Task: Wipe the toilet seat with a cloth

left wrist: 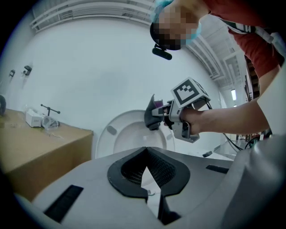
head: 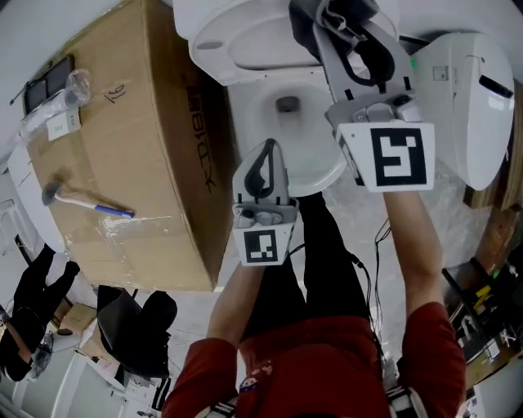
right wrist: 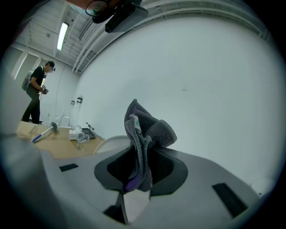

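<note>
The white toilet (head: 243,114) stands ahead with its lid (left wrist: 127,134) raised and the bowl exposed. My right gripper (head: 339,20) is held high over the back of the bowl, shut on a dark grey cloth (head: 304,28). The bunched cloth (right wrist: 144,134) sticks up out of that gripper (right wrist: 136,174). From the left gripper view, the right gripper (left wrist: 157,114) and the cloth (left wrist: 151,115) hang in front of the lid. My left gripper (head: 263,173) hovers over the front rim of the seat. Its jaws (left wrist: 146,169) are shut with nothing in them.
A large cardboard box (head: 122,147) stands close to the toilet's left, with a hammer (head: 82,198) and bagged small parts (head: 57,102) on top. Another white fixture (head: 474,98) is at the right. A person (right wrist: 35,91) stands beyond the box.
</note>
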A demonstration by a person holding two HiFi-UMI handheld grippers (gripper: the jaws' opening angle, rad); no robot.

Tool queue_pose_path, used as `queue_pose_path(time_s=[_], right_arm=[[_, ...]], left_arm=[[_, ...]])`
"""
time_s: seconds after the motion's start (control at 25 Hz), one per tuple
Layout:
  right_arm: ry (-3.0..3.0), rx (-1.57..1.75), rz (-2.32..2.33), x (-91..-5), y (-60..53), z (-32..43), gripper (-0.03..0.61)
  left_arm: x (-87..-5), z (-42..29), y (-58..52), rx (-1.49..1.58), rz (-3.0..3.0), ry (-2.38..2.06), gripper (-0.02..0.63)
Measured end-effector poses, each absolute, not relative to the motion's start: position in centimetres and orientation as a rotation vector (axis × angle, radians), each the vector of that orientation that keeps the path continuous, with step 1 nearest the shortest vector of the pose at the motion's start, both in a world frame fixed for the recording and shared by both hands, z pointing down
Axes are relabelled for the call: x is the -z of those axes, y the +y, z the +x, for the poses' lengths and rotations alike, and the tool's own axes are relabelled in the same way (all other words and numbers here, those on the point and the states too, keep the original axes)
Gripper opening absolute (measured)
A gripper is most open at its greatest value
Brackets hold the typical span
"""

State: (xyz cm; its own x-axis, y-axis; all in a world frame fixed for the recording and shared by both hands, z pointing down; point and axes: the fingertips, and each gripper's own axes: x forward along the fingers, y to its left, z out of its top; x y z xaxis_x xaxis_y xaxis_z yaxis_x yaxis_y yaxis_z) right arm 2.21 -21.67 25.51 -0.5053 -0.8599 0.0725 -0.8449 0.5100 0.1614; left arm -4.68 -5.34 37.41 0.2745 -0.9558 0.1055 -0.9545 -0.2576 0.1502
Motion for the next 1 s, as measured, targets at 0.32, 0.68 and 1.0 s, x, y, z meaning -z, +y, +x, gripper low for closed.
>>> queue_pose_path(time_s=[0.32,0.68,1.0], right_arm=[[-2.444,0.012,1.642,-29.9,-22.2,12.8,0.081],[-2.341,-0.019,1.647,-37.5,-21.3,15.9,0.081],[-2.249,-0.177,1.549,-48.2,-20.8,15.7,0.080]], left_arm=[[-38.4,-1.6,-6.3,-0.031,2.381,-1.784,0.014],[-42.8,0.1,-7.0,-0.099,2.368,-1.777,0.014],[-47.2,0.2,-8.2,-0.160,2.355,-1.783,0.014]])
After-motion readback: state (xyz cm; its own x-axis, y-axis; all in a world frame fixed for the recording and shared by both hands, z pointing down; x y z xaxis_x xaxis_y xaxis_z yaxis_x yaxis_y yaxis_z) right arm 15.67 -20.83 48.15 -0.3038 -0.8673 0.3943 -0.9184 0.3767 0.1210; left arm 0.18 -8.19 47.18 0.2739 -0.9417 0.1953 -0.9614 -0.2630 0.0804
